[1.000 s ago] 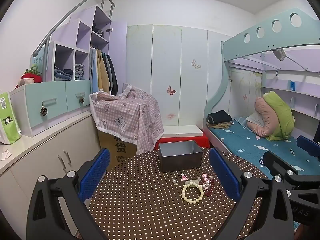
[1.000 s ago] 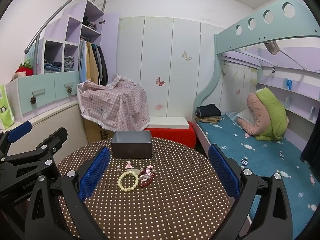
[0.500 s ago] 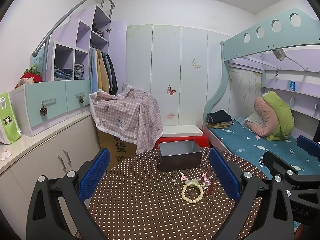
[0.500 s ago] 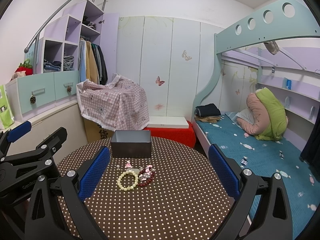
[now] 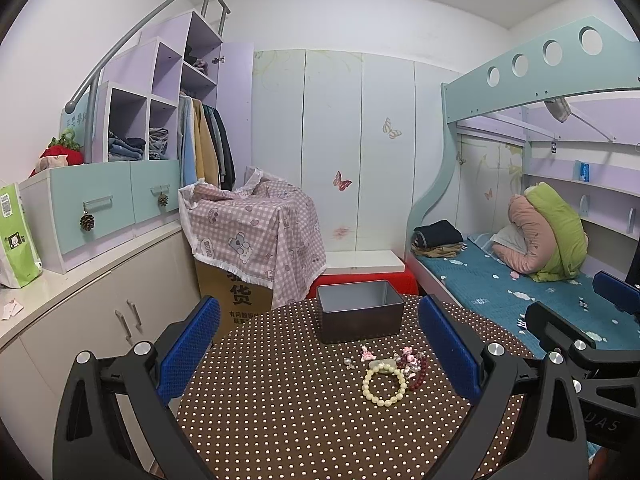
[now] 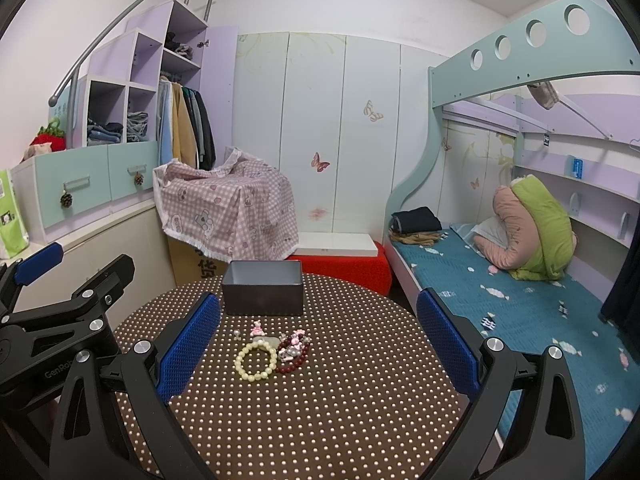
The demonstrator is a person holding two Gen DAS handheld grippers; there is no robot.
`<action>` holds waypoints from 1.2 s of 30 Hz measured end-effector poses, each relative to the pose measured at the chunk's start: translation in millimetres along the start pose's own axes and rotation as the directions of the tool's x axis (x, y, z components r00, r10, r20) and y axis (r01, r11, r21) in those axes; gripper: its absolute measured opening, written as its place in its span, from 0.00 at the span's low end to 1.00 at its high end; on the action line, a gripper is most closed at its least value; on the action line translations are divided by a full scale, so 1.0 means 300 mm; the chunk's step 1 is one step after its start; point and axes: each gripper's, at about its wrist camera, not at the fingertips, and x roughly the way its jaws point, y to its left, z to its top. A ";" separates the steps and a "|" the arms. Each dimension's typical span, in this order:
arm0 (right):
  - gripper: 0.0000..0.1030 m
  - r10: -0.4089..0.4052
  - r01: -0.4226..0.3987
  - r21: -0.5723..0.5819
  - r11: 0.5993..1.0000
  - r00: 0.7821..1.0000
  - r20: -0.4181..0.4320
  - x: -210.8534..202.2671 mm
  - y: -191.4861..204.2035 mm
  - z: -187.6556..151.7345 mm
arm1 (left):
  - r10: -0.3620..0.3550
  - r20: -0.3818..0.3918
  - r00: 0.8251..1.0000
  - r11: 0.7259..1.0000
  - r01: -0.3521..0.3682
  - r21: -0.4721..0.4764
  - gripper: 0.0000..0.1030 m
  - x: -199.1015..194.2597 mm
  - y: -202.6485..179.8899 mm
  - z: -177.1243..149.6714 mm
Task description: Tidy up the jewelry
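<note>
A small pile of jewelry lies on the round brown dotted table (image 5: 280, 420): a cream bead bracelet (image 5: 384, 387), a dark red bead bracelet (image 5: 418, 374), pink charms (image 5: 366, 354) and small pearl pieces (image 5: 349, 361). An open grey metal box (image 5: 359, 310) stands just behind the pile. My left gripper (image 5: 320, 356) is open and empty, held above the table in front of the pile. My right gripper (image 6: 318, 350) is open and empty; the bracelets (image 6: 256, 360) and the box (image 6: 262, 288) lie ahead of it, left of centre.
A bunk bed with a teal mattress (image 6: 500, 300) runs along the right. A box under a pink checked cloth (image 5: 252, 224) and a red stool (image 6: 340, 268) stand behind the table. A white counter with cabinets (image 5: 80, 300) lines the left wall.
</note>
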 end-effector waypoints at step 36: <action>0.93 0.002 -0.002 0.003 1.000 1.000 -0.004 0.012 -0.008 -0.009 | -0.007 -0.009 1.000 1.000 0.007 -0.008 0.93 -0.014 -0.013 -0.039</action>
